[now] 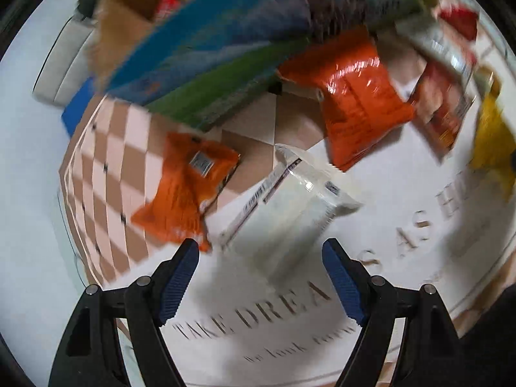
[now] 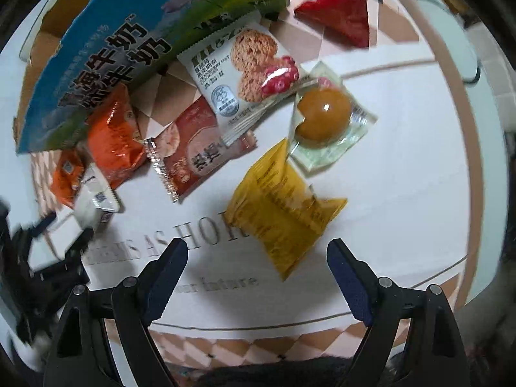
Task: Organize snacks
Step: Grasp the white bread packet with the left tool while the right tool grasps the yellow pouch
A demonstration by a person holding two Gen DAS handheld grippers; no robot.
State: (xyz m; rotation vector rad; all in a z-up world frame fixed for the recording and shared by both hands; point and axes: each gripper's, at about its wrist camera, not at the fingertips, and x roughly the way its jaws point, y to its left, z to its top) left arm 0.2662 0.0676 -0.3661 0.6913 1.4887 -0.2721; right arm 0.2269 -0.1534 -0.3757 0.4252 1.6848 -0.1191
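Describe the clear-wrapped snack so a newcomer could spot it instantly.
Start at the big blue milk carton, then move right past the cookie packet. Touching its corner lies the clear packet: the only see-through wrapper, showing a round brown ball.

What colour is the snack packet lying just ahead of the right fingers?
Yellow. The yellow packet shows best in the right wrist view.
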